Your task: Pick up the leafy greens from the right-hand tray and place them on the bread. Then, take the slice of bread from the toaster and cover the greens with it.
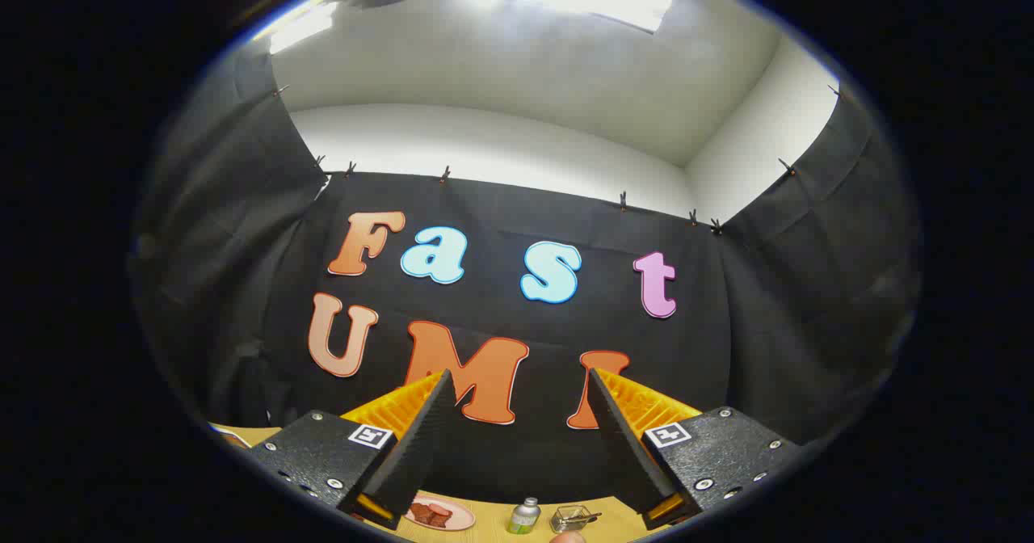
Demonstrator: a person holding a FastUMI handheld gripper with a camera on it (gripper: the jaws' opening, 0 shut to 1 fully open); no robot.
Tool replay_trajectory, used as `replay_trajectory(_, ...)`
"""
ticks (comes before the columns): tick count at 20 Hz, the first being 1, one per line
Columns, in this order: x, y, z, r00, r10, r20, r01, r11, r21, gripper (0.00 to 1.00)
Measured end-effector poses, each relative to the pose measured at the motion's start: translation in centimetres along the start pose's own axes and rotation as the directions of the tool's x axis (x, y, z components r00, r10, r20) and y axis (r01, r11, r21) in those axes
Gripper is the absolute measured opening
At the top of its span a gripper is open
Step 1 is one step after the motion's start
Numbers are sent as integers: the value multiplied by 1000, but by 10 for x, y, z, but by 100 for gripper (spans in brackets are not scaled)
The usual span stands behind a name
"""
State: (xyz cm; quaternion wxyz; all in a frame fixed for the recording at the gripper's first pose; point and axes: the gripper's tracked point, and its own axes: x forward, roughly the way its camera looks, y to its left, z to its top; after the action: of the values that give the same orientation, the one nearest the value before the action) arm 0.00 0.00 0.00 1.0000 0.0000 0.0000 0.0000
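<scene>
My gripper is raised and tilted upward, facing the black cloth wall of the booth. Its two fingers stand wide apart with nothing between them. Far below, between the fingers, a strip of the wooden table shows. On it lies a pink plate with dark reddish food pieces.
Beside the plate stand a small green bottle with a silver cap and a small clear glass dish. A rounded pinkish thing peeks in just below the dish. White wall and ceiling rise above the cloth.
</scene>
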Motion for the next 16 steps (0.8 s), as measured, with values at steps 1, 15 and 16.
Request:
replay_trajectory(1,0,-2,-1,1000,-7,-13,7,1000,5,97)
replay_trajectory(15,0,11,-8,995,13,-98,-12,1000,9,98)
replay_trajectory(16,1,10,-10,995,10,-103,-10,1000,3,98)
